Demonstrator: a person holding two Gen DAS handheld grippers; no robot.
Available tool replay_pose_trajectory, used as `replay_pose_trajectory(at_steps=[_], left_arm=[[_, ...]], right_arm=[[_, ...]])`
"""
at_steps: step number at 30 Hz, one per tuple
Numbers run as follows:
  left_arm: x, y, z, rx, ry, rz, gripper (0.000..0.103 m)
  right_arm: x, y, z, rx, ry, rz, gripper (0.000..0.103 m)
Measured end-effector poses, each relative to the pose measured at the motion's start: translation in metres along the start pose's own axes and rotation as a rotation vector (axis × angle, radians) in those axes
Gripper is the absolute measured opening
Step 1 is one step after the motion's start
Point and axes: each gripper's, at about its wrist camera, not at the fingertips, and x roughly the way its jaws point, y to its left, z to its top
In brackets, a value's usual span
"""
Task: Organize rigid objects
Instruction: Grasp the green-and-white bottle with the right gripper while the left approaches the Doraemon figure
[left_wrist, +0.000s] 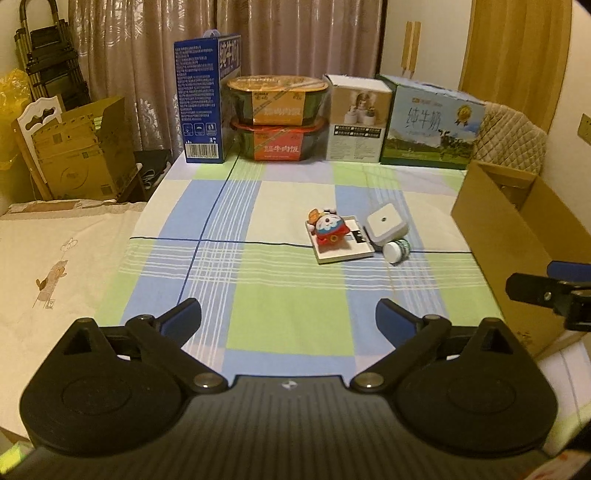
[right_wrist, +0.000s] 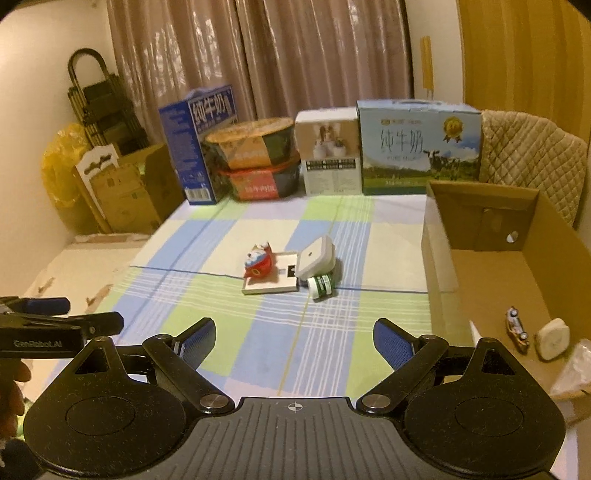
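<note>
**Checked cloth, a small heap, two idle grippers**

Checked cloth (left_wrist: 258, 314) in blue, green and white covers the table, and the things to be sorted sit together right of its middle. A red toy (left_wrist: 330, 230) lies on a flat white box (left_wrist: 345, 243). A white square gadget (left_wrist: 386, 223) leans on that box's right edge, and a small jar (left_wrist: 397, 250) with a white lid lies on its side just in front of the gadget, touching or nearly touching it.

The left gripper (left_wrist: 288, 319) hovers low over the near part of the cloth, well short of the heap, its blue-padded fingers (left_wrist: 183, 319) spread wide with nothing between them. The right gripper (right_wrist: 294, 341) hangs beside it, fingers (right_wrist: 391, 341) likewise wide apart and empty.

An open carton (right_wrist: 480, 218) stands at the table's right edge. Inside it, seen from the right wrist, lie a little toy car (right_wrist: 517, 328) and a pale rounded piece (right_wrist: 553, 338), near each other on the bottom.

Along the far edge stand a blue milk box (left_wrist: 203, 103), two stacked bowls (left_wrist: 279, 118), a white box (left_wrist: 356, 118) and a green milk box (left_wrist: 430, 123), in front of the curtain (left_wrist: 295, 33).
</note>
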Motion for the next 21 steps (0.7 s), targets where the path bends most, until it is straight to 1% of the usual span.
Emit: replay_pose_trajectory(at_steps=[5, 9, 11, 13, 16, 21], left_arm=[[0.045, 0.007, 0.007, -0.007, 0.013, -0.017, 0.099], [0.082, 0.008, 0.014, 0.005, 0.014, -0.019, 0.099], [0.100, 0.007, 0.017, 0.011, 0.009, -0.017, 0.099], [0.116, 0.006, 0.019, 0.012, 0.007, -0.015, 0.099], [0.139, 0.003, 0.023, 0.009, 0.015, -0.025, 0.099], [0.165, -0.007, 0.031, 0.049, -0.012, -0.047, 0.099]], right_arm=[[0.046, -0.009, 0.001, 0.002, 0.008, -0.028, 0.089], [0.082, -0.013, 0.003, -0.040, -0.002, -0.053, 0.088], [0.100, -0.016, 0.003, -0.056, -0.011, -0.061, 0.084], [0.117, -0.019, 0.003, -0.076, -0.016, -0.073, 0.076], [0.143, -0.022, 0.001, -0.103, -0.011, -0.082, 0.068], [0.176, -0.028, -0.002, -0.137, 0.002, -0.080, 0.058]])
